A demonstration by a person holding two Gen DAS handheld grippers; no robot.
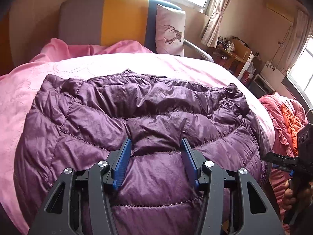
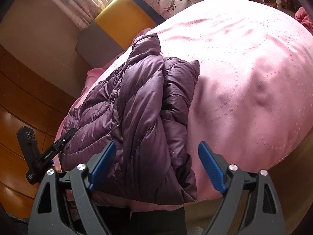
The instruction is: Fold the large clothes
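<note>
The bed, covered in a pink quilted bedspread (image 1: 121, 62), is carrying everything, and it is offering wide bare room beyond the garment in the right wrist view, toward the striped grey, yellow and blue headboard (image 1: 109, 17) and the pale deer-print pillow (image 1: 170, 29). A second heap of red and orange bedding (image 1: 289, 117) is lying past the bed's far side.

The purple quilted down jacket (image 1: 137, 117) is lying near the bed's front edge, already doubled over on itself, with its lower hem hanging slightly over that edge in the right wrist view. It is looking light, soft and puffy, with a shiny shell that will probably be slipping and springing back open. The stitched hems and the folded rim are likely giving firmer purchase than the slick padded panels.

The left tool (image 1: 156, 148) is hovering over the middle of the jacket with its blue pads partly apart; whether they are pressing into the fabric bulging between them I cannot tell. The right tool (image 2: 156, 156) is standing wide apart at the jacket's near corner, clamping nothing, with fabric lying between its fingers.
</note>
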